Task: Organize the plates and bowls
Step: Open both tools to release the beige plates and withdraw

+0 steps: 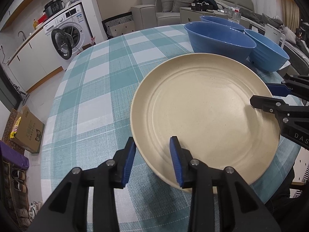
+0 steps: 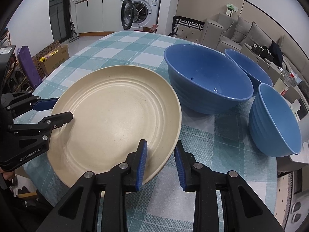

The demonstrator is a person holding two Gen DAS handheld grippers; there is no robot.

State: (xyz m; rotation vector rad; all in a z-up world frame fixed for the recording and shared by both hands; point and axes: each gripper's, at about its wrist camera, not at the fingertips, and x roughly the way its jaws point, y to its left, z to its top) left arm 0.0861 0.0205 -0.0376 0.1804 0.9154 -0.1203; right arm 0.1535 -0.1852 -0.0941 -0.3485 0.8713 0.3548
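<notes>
I have the cream plate on the bench, on the teal and white checked cloth, close to the near edge. I cannot tell whether it lies fully flat on the cloth. My left hand-held gripper straddles the plate's rim on its left side: one blue pad sits just outside the rim, the other above the plate's inner surface. The gap is narrow but clearly wider than the rim, so the pads are not pressing on it. My right hand-held gripper straddles the rim on the opposite side the same way, one pad over the plate and one outside, with slack between them, so it grips nothing.

Three blue bowls stand beyond the plate on its right. The large bowl is just beside the plate's far rim. A second bowl is behind it, partly hidden. A smaller, lighter blue bowl leans at the bench's right edge.

Past the bench I see a washing machine with its door open, and a grey sofa
</notes>
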